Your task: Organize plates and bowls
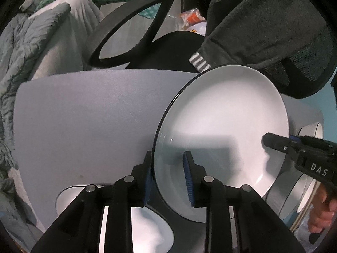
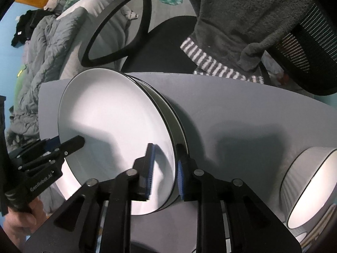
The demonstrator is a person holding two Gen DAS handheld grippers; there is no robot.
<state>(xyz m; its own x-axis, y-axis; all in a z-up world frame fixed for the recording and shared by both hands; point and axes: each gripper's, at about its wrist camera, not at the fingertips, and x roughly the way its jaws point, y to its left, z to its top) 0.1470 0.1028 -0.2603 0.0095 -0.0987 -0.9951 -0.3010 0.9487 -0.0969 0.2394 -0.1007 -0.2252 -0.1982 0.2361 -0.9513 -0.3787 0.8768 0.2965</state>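
Observation:
A white plate with a black rim is held tilted above the grey table. My left gripper straddles its left edge, one blue pad on each face. My right gripper straddles its right edge the same way and also shows in the left wrist view. A second plate lies under the held one, its rim showing. A white bowl with a ribbed grey outside stands at the right.
The grey table has open surface in the middle. Another white dish lies below the left gripper. A black office chair with a grey towel stands behind the table. Bedding is at the left.

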